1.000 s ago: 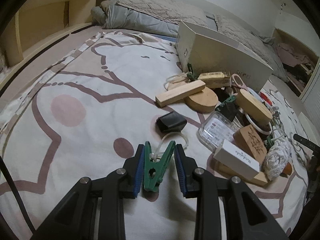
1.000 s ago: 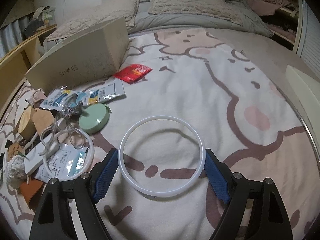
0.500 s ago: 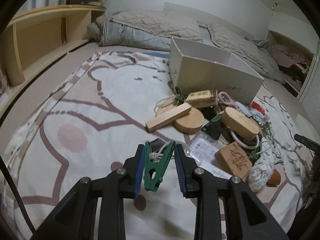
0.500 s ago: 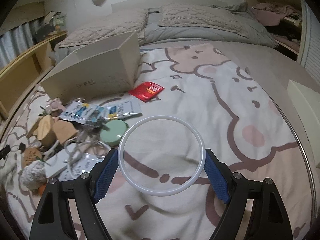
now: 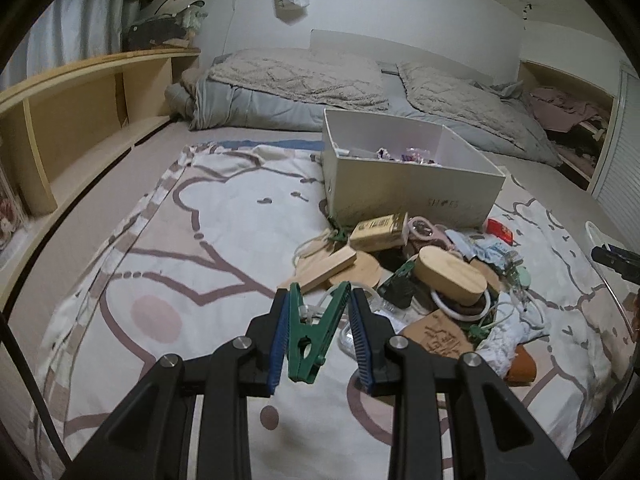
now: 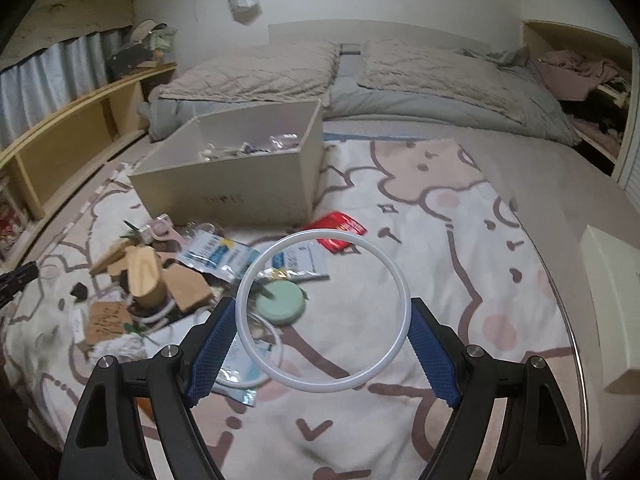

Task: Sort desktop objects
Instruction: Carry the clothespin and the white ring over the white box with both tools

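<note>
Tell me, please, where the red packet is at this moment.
In the right wrist view the red packet lies on the bedspread just right of centre, close to the front right corner of the cardboard box and behind the white ring.

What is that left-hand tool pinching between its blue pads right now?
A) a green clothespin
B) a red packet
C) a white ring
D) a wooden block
A: in the left wrist view the left gripper has its blue pads closed against a green clothespin, held up above the patterned blanket; the white ring sits between the pads of the right gripper instead.
</note>
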A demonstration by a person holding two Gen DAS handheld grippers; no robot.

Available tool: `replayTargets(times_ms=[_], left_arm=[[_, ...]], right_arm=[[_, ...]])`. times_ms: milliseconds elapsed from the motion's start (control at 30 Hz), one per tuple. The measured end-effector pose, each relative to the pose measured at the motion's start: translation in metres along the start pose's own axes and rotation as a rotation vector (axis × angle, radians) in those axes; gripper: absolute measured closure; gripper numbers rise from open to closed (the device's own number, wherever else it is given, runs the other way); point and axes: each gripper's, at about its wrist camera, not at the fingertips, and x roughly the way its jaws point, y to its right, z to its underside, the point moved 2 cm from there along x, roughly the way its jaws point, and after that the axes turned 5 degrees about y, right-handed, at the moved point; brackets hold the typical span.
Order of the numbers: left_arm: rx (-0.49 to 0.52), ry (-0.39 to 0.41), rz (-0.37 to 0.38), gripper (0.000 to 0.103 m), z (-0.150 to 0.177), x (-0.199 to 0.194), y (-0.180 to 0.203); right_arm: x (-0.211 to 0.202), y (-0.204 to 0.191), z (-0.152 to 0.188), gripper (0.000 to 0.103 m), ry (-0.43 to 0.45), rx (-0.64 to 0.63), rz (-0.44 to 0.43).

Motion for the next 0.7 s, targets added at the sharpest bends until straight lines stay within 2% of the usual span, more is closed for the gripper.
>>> replayTargets(times_ms=[400,700], left_arm=[[0.075,0.063,0.013,0.074,-0.048,-0.013,0.032],[0.116,0.145,0.067,0.074,-0.101,-0.036,0.061]], right_arm=[[-0.020,-0.025,-0.042,0.019,0.034,-0.070,-0.062],[-0.041,-0.043,-0.083,0.019,0.094,-0.110,-0.095]])
